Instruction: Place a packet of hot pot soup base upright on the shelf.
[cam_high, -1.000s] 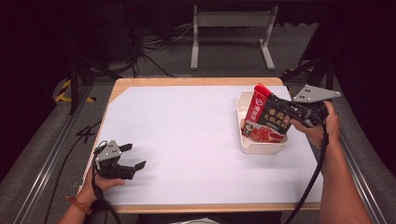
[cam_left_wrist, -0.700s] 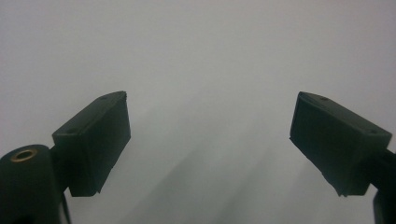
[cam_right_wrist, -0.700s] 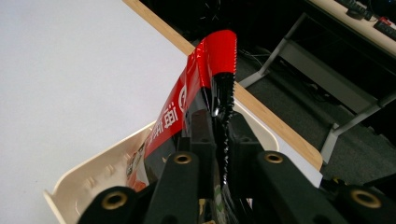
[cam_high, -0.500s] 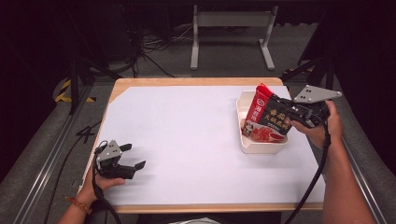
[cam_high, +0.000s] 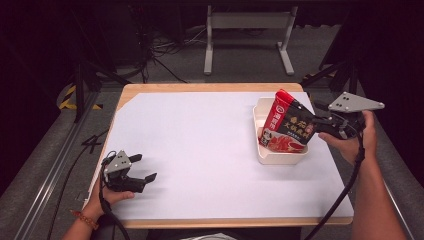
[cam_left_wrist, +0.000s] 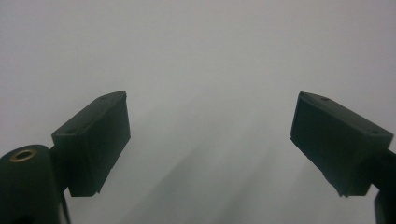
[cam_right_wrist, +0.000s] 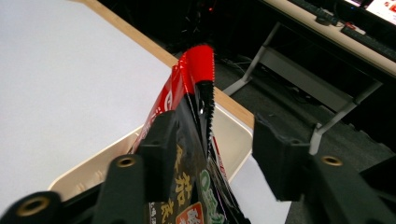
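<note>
The sauce packet (cam_high: 289, 127) stands tilted in the cream tray (cam_high: 276, 158) at the table's right side. Nearest us, our left gripper (cam_high: 142, 181) rests spread and empty on the white sheet (cam_high: 200, 145). Farther off, our right gripper (cam_high: 320, 126) has its jaws parted around the packet's edge.

- Tray (cam_high: 261, 156) lies on the table (cam_high: 200, 145) at 3 o'clock.
- Packet (cam_high: 288, 128) stands in the tray.
- Left gripper (cam_high: 141, 180) rests at 8 o'clock.
</note>
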